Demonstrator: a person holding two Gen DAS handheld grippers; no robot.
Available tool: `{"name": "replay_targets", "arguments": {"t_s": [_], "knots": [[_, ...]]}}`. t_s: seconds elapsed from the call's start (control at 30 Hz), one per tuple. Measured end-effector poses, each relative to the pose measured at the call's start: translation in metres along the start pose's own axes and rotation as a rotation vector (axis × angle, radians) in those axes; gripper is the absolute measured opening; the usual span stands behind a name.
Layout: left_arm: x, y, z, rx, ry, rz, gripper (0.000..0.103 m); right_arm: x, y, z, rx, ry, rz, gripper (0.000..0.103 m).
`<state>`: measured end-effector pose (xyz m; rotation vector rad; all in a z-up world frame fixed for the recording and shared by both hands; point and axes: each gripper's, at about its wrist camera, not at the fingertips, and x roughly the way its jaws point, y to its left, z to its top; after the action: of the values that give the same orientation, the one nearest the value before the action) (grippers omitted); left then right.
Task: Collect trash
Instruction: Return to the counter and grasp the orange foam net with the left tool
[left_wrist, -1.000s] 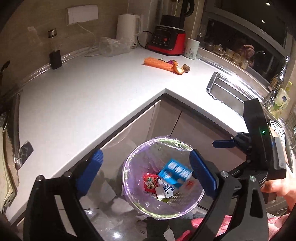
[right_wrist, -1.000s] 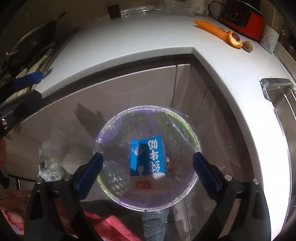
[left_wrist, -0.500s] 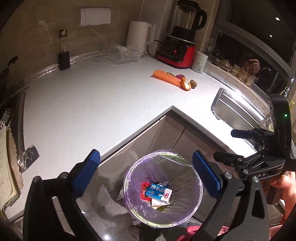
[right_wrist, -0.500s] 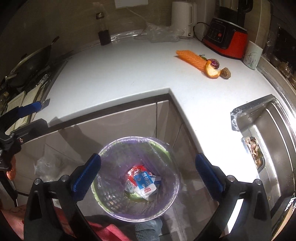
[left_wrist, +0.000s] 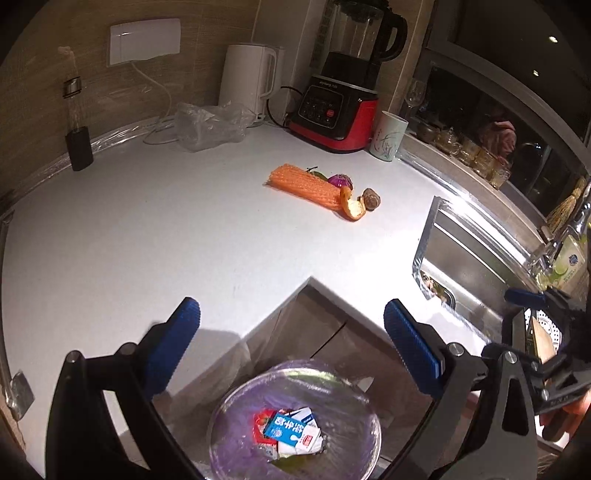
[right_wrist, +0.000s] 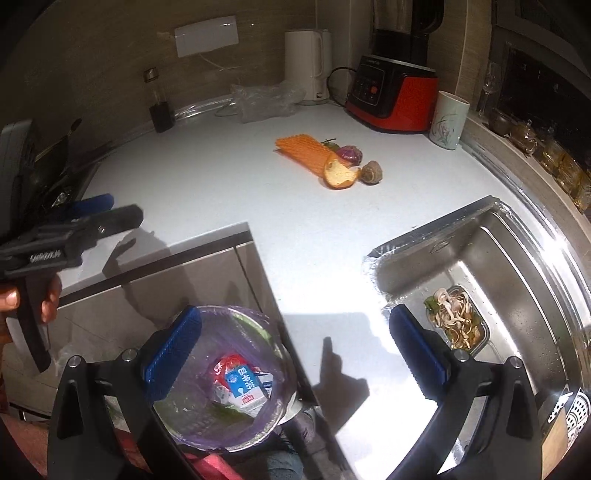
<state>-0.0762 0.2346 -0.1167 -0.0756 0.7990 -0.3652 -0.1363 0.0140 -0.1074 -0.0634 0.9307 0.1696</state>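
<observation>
Now I've lifted both sets of released fingers, left gripper (left_wrist: 291, 343) and right gripper (right_wrist: 295, 350), above the bin (left_wrist: 236, 413), its milk carton (left_wrist: 291, 430) settled, white desk (left_wrist: 166, 236) wider.

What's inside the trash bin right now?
The trash bin, lined with a purple bag, holds a blue-and-white carton lying on top, a red wrapper beside it, and something green lower down. Anything beneath the carton is covered.
</observation>
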Motion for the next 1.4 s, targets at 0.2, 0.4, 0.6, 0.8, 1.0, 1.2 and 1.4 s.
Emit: {"name": "replay_targets", "arguments": {"t_s": [0.2,0.4,0.6,0.8,1.0,1.2,1.4], "knots": [[0.061,-0.014,0.060,-0.044,-0.033,0.040,0.095,0.011,-0.036,0.006,0.011,0.014,0.006,0.101],[0.133,-0.023,0.106,-0.078,-0.039,0.111,0.095,0.031,-0.072,0.018,0.012,0.024,0.013,0.101],[0.201,-0.023,0.128,-0.103,0.003,0.159,0.095,0.051,-0.104,0.039,0.004,0.018,0.029,0.101],[0.248,-0.010,0.137,-0.168,0.065,0.192,0.095,0.071,-0.134,0.059,0.010,0.006,0.054,0.101],[0.271,-0.007,0.139,-0.184,0.096,0.222,0.095,0.092,-0.156,0.072,0.026,0.005,0.083,0.101],[0.275,-0.017,0.145,-0.139,0.088,0.194,0.052,0.106,-0.171,0.084,0.018,0.004,0.097,0.101],[0.272,-0.025,0.151,-0.100,0.101,0.154,0.011,0.119,-0.182,0.096,0.025,-0.002,0.128,0.101]]}}
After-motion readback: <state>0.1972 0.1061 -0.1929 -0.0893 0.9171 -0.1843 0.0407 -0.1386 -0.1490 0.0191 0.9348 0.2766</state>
